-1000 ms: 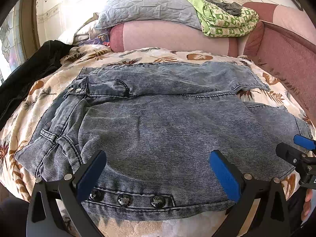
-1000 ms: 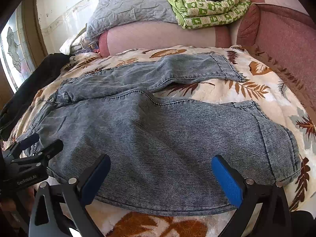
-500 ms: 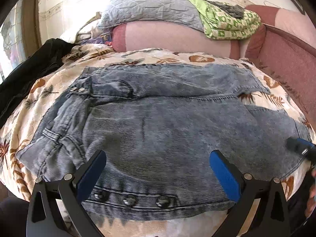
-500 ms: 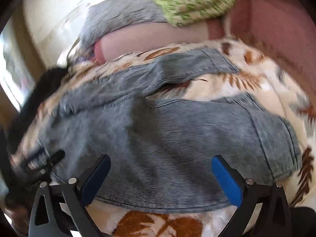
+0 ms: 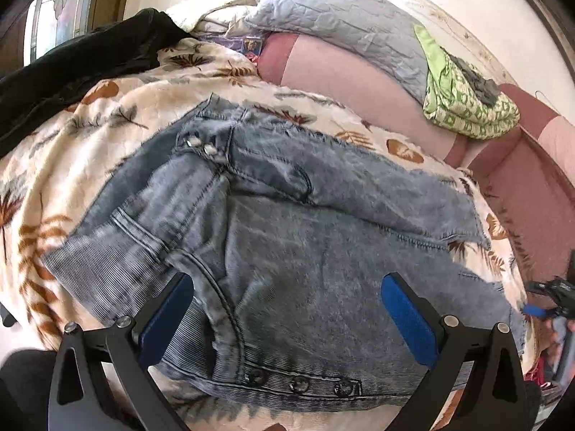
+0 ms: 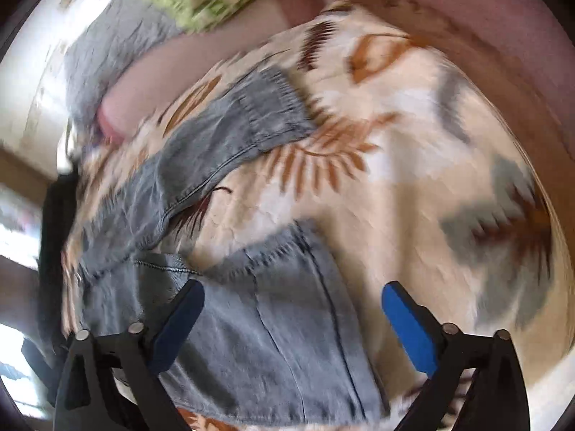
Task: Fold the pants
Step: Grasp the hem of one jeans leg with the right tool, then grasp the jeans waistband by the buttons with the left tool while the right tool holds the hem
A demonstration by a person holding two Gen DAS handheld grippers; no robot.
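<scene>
Grey-blue jeans (image 5: 305,251) lie spread flat on a leaf-patterned blanket (image 5: 72,143). Their buttoned waistband (image 5: 298,382) sits at the near edge. My left gripper (image 5: 287,309) hovers open over the waist end, with nothing pressed between its blue pads. My right gripper (image 6: 293,319), small at the right edge of the left wrist view (image 5: 535,298), is over the near leg's hem (image 6: 287,305). Its jaws are closing, and the hem lies between them without the pads pressing on it. The far leg (image 6: 222,136) stretches away to the left. The right wrist view is blurred.
A black garment (image 5: 72,68) lies at the back left of the bed. A grey quilt (image 5: 341,25) and a green patterned cloth (image 5: 463,104) are piled on a pink bolster behind. A dark pink padded side (image 5: 532,194) borders the right. Bare blanket (image 6: 413,179) lies right of the hem.
Both views have rolled. The left gripper has shifted left along the waist end. The right gripper has swung right to the near leg's hem, with its pads slightly closer together.
</scene>
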